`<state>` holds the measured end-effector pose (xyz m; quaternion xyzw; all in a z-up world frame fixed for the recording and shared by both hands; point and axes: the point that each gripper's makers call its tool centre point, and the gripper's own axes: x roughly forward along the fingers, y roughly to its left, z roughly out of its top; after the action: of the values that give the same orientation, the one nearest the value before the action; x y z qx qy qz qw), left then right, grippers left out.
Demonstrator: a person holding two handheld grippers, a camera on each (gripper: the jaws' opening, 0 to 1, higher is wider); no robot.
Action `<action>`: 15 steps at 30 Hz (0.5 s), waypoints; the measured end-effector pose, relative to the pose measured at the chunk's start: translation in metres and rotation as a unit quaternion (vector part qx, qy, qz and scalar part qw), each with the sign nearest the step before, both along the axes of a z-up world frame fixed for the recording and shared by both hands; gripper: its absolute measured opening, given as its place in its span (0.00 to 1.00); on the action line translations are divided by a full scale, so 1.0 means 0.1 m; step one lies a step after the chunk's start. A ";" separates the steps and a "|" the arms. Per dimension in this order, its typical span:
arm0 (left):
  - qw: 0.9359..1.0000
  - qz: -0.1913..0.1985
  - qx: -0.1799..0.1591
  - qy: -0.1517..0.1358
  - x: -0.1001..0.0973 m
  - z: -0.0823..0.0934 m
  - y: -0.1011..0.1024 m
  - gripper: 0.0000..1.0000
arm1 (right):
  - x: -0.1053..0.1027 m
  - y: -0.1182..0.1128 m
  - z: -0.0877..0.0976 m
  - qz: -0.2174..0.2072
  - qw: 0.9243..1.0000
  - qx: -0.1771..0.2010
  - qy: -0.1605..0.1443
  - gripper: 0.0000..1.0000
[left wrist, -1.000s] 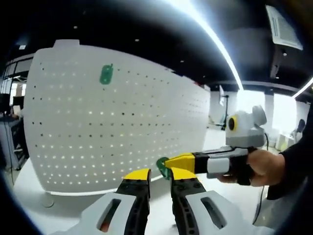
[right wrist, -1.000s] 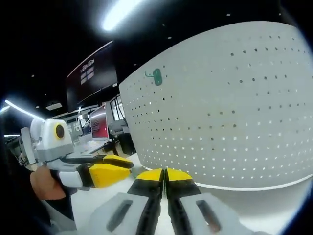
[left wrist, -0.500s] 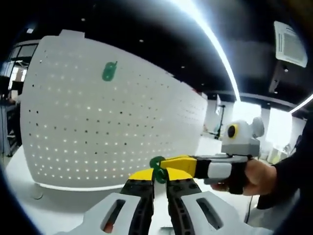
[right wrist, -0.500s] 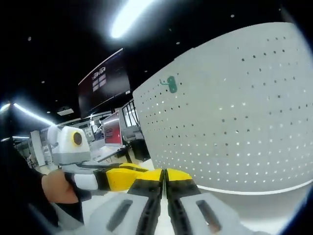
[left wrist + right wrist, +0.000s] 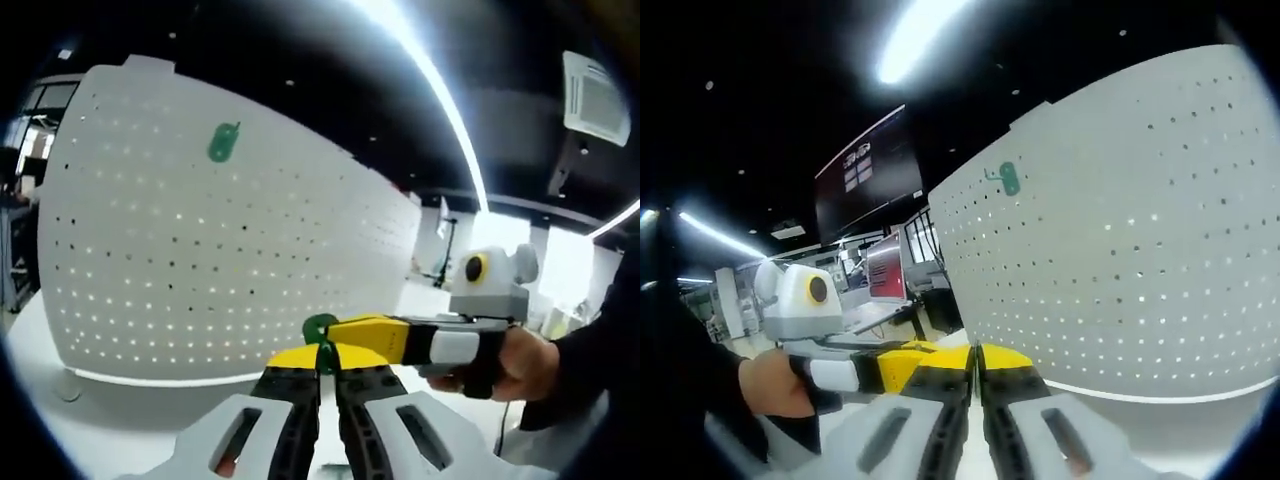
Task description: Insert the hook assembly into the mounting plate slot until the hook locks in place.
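left gripper view: the left claw (image 5: 322,372), yellow-tipped, stands nearly pressed together with a narrow gap, just beneath a small green plastic hook (image 5: 320,330). the right claw (image 5: 335,338) comes in from the right, held by a hand (image 5: 520,362), and pinches that hook at its tip. behind stands a white perforated pegboard panel (image 5: 200,250) on a white surface (image 5: 110,425), with a second green hook (image 5: 222,143) mounted near the panel's upper edge. right gripper view: the right claw's tips meet; the pinched hook cannot be made out there.
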<state>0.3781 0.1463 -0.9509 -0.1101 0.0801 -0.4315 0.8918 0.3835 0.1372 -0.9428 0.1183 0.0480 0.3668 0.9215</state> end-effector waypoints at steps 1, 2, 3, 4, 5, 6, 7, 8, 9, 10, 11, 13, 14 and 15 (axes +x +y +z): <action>1.000 0.000 0.000 0.000 0.00 0.00 0.00 0.04 | 0.00 0.00 0.00 0.001 1.000 0.000 0.000 0.00; 1.000 -0.001 0.000 0.000 0.00 0.00 -0.01 0.05 | 0.00 0.00 0.00 0.001 1.000 -0.002 -0.001 0.00; 1.000 -0.001 0.001 -0.001 -0.01 0.00 -0.01 0.05 | 0.00 0.00 0.00 0.001 1.000 -0.003 -0.001 0.00; 1.000 -0.001 0.001 -0.001 -0.01 0.00 -0.01 0.05 | 0.00 0.00 0.00 0.002 1.000 -0.005 -0.002 0.00; 1.000 -0.001 0.001 -0.001 -0.01 0.00 -0.01 0.05 | 0.00 0.00 0.00 0.002 1.000 -0.005 -0.002 0.00; 1.000 -0.001 0.001 -0.001 -0.01 0.00 -0.01 0.05 | 0.00 0.00 0.00 0.002 1.000 -0.007 -0.002 0.00; 1.000 0.000 0.001 -0.001 0.00 0.00 -0.01 0.05 | 0.00 0.00 0.00 0.002 1.000 -0.007 -0.002 0.00; 1.000 0.000 0.001 -0.001 0.00 0.00 0.00 0.06 | 0.00 0.00 0.00 0.002 1.000 -0.007 -0.003 0.00; 1.000 0.000 0.001 -0.002 -0.01 0.00 0.00 0.06 | 0.00 0.00 0.00 0.001 1.000 -0.008 -0.003 0.00; 1.000 -0.001 0.000 -0.002 -0.01 0.00 -0.01 0.06 | 0.00 -0.01 0.00 0.001 1.000 -0.007 -0.003 0.00; 1.000 -0.001 0.000 -0.002 -0.01 0.01 -0.01 0.06 | 0.00 -0.01 0.00 0.001 1.000 -0.007 -0.002 0.00; 1.000 -0.002 0.000 -0.002 -0.01 0.00 -0.01 0.06 | 0.00 -0.01 -0.01 0.001 1.000 -0.007 -0.002 0.00; 1.000 -0.001 0.000 -0.002 -0.01 0.00 -0.01 0.06 | 0.00 -0.01 -0.01 0.001 1.000 -0.008 -0.002 0.00; 1.000 -0.001 0.000 -0.002 -0.01 0.00 -0.01 0.06 | 0.00 -0.01 -0.01 0.002 1.000 -0.007 -0.002 0.00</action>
<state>0.3768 0.1453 -0.9505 -0.1091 0.0786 -0.4330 0.8913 0.3831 0.1360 -0.9438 0.1111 0.0493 0.3682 0.9218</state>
